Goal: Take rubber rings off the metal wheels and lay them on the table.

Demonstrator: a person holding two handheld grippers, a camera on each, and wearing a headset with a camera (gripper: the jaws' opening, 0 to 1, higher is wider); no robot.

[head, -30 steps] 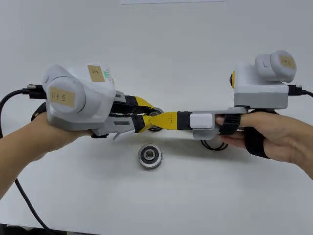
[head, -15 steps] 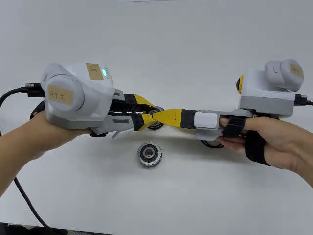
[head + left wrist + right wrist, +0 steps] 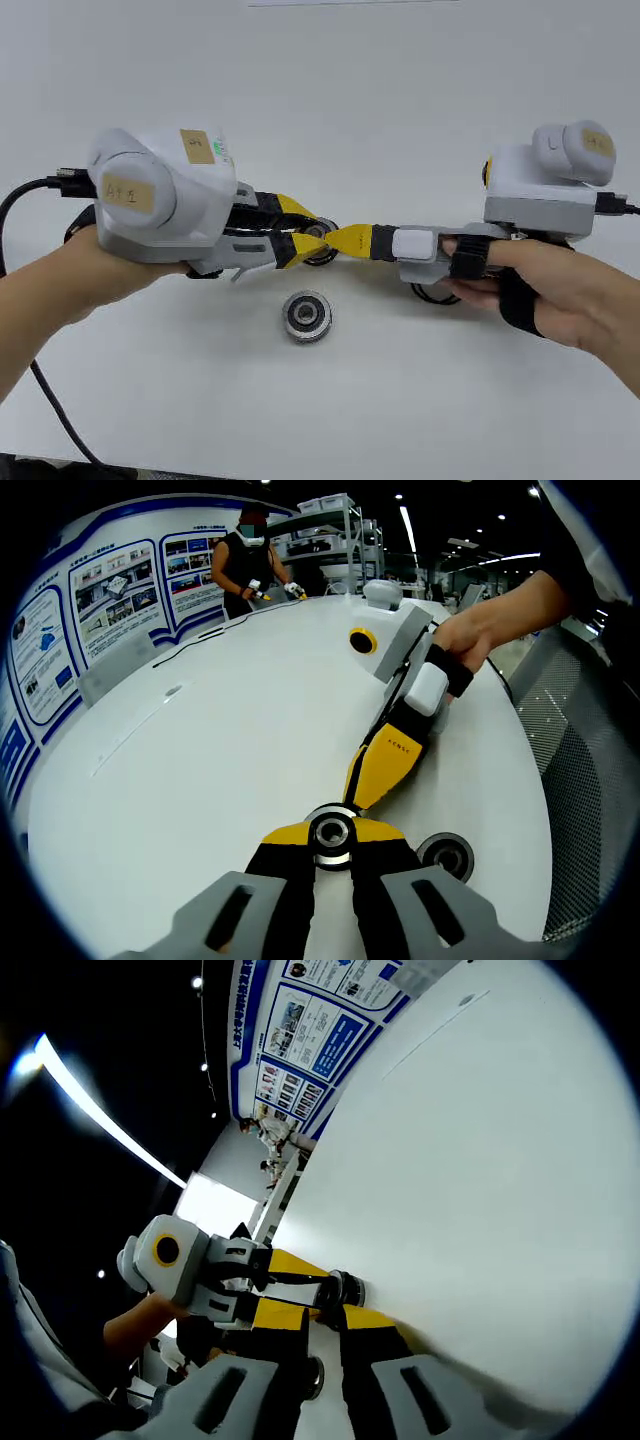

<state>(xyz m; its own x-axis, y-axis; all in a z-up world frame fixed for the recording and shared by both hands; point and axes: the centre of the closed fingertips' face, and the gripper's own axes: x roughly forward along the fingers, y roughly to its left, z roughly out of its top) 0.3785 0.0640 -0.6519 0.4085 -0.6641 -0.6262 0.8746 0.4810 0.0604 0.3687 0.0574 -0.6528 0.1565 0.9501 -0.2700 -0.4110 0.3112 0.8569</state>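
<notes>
Left gripper being pressed shut on metal wheel. Right gripper tips being held at that wheel's rim; pinching or spread cannot be told. Second wheel lying on table, just nearside of held wheel.

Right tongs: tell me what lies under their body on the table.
Black rubber rings lie on the table under the right tongs, partly showing. The tongs' body and the hand cover the rest, so their number cannot be told.
</notes>
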